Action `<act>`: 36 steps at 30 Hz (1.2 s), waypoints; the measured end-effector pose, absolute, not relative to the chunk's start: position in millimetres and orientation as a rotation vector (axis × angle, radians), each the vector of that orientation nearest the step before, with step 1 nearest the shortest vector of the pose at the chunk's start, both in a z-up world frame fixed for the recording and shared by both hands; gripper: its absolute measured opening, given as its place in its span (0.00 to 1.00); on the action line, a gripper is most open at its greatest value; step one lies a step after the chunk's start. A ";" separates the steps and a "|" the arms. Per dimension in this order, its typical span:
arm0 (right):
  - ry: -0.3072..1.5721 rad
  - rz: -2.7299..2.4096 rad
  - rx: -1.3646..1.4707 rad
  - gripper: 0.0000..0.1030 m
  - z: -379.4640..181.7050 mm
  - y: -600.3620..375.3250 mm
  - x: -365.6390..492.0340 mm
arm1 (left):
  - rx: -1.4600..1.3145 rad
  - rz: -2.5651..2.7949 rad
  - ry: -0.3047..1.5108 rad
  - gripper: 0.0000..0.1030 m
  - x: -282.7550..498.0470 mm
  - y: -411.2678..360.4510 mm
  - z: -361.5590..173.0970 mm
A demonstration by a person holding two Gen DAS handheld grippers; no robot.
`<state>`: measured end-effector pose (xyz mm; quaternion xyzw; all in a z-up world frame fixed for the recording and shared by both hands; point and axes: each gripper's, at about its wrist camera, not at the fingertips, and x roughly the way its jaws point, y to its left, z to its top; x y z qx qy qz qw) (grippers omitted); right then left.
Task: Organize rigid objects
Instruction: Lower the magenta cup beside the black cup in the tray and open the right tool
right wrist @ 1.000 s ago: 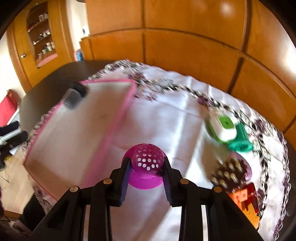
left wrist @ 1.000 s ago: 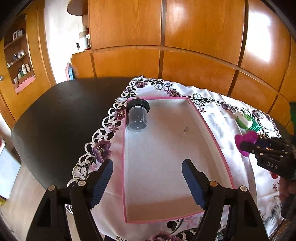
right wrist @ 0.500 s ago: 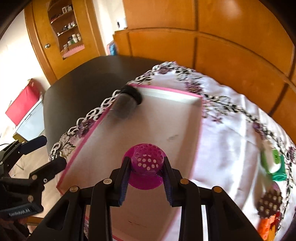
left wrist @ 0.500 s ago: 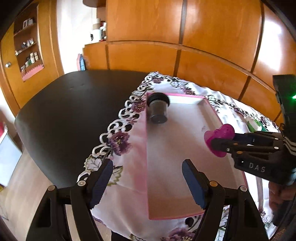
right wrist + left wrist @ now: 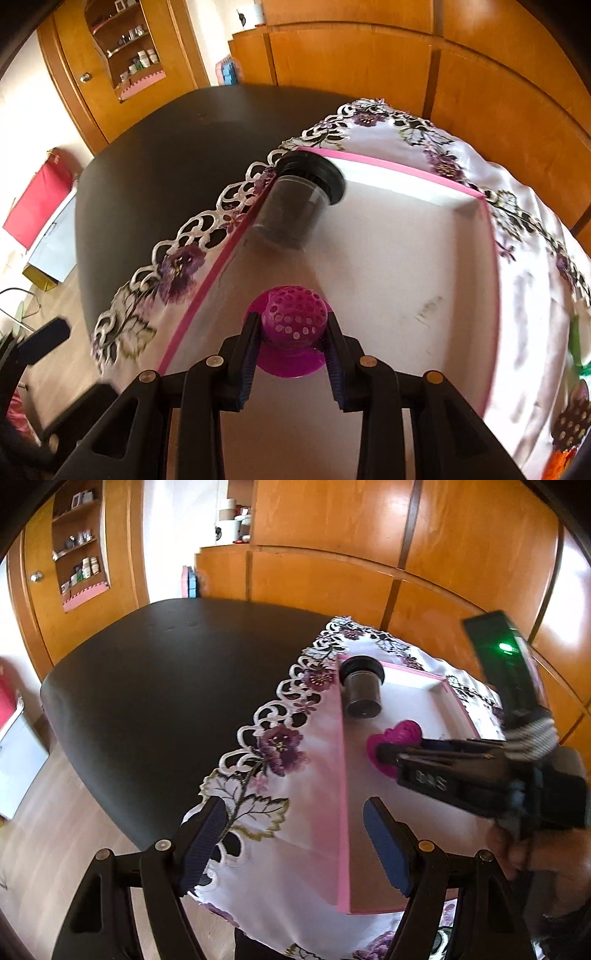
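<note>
Left gripper [image 5: 291, 843] sits at the bottom of its own frame, jaws spread wide with nothing between them, hanging over the lace edge of the white floral embroidered tablecloth [image 5: 266, 760] just left of the pink-rimmed shallow white tray [image 5: 342, 812]. Centre of the right wrist frame, my right gripper [image 5: 291, 341] pinches the magenta perforated plastic dome [image 5: 293, 321], pads pressed on both flanks, angled steeply down over the tray floor. Up and left of the dome, in the tray's far corner, stands the dark cylindrical jar with a black lid [image 5: 295, 206], well apart. I judge the right hand does the placing; open floor lies straight below the dome.
</note>
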<state>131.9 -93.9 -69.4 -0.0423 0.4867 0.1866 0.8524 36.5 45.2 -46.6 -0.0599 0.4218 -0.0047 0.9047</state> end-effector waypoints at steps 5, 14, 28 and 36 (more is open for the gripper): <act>1.029 0.372 -0.126 0.33 -75.0 -77.9 149.8 | -0.145 0.002 0.885 0.75 37.9 51.7 -51.2; 1.061 0.457 0.001 0.44 -74.7 -88.5 141.4 | -0.154 0.000 0.886 0.75 38.4 52.8 -52.4; 1.059 0.518 0.100 0.44 -70.9 -96.7 134.1 | -0.144 0.005 0.883 0.75 29.5 50.1 -47.2; 1.015 0.487 0.091 0.44 -57.0 -119.4 115.4 | -0.125 -0.011 0.868 0.75 25.4 43.0 -42.4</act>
